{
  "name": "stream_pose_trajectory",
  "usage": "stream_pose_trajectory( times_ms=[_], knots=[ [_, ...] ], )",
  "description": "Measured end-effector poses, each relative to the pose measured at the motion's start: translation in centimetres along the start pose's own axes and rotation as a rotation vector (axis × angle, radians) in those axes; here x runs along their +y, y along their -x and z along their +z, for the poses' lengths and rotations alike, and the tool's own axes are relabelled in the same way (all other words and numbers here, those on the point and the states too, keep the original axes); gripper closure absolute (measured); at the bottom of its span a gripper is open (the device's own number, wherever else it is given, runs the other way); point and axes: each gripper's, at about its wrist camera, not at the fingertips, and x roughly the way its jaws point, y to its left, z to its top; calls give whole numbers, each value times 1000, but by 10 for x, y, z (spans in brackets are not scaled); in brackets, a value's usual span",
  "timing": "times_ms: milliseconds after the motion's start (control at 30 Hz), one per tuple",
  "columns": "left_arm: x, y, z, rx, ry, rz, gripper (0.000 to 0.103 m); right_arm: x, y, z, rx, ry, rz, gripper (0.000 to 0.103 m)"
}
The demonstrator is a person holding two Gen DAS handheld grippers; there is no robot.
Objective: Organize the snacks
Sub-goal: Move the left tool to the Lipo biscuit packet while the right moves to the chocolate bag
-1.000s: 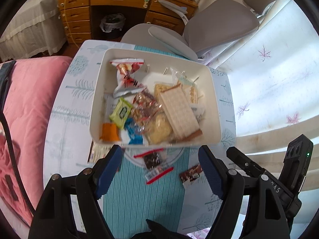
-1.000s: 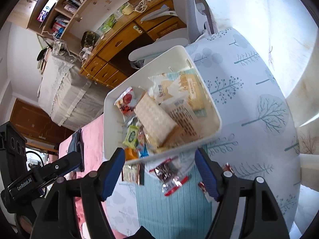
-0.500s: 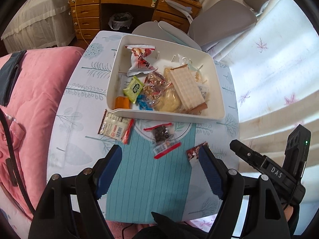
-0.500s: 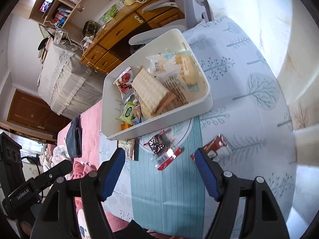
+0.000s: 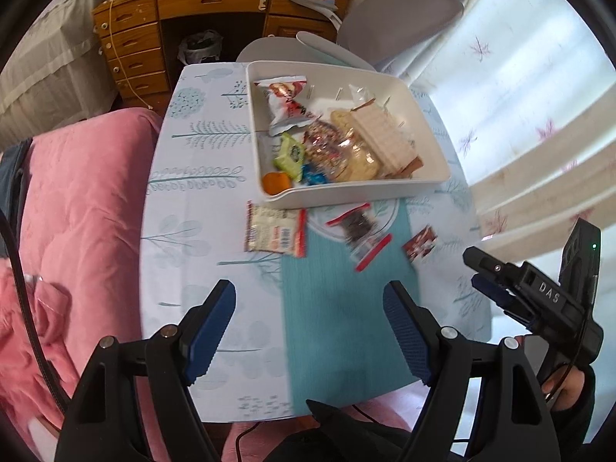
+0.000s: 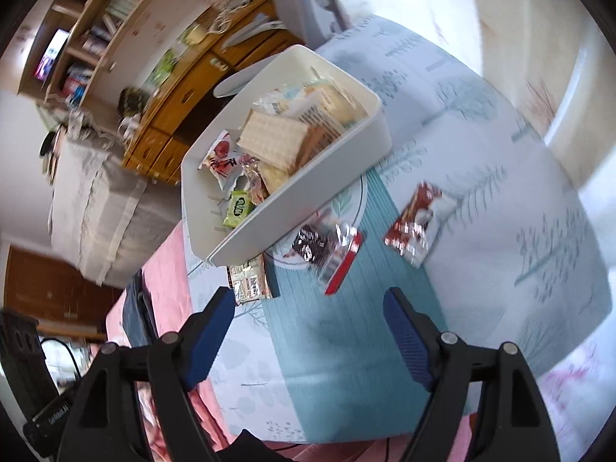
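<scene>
A white bin [image 5: 431, 177] [image 6: 362, 154] full of snacks stands at the far side of the table. Three loose packets lie in front of it: a white-and-red packet [image 5: 275, 233] [image 6: 250, 283], a clear packet with red strips [image 5: 360, 235] [image 6: 327, 248], and a small red-brown packet [image 5: 421, 246] [image 6: 414, 223]. My left gripper [image 5: 310, 327] is open and empty, held above the near table edge. My right gripper [image 6: 310, 331] is open and empty, also well short of the packets; its body shows in the left wrist view at the right.
The table [image 5: 184, 200] has a pale tree-print cloth with a teal runner [image 5: 338, 308]. A pink quilt [image 5: 77, 231] lies left. A grey office chair [image 5: 385, 27] and a wooden desk [image 5: 184, 11] stand behind the table. Curtains hang at right.
Both grippers have drawn back and up from the bin toward the near table edge. All three loose packets have come fully into view. Both stay open.
</scene>
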Motion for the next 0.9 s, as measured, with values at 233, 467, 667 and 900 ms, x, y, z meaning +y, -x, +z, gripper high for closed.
stream_pose_trajectory(
  times_ms=[233, 467, 667, 900],
  knots=[
    [32, 1, -6, 18, -88, 22, 23, 10, -10, -40, -24, -109, -14, 18],
    [47, -9, -3, 22, -140, 13, 16, 15, -23, -64, -14, -143, -62, 17],
    [53, -33, 0, 68, -175, 10, 16, 11, -37, -78, -14, -150, -151, 17],
    [56, -67, 3, 140, -183, 10, 16, 10, -47, -79, -54, -104, -214, 17]
  ],
)
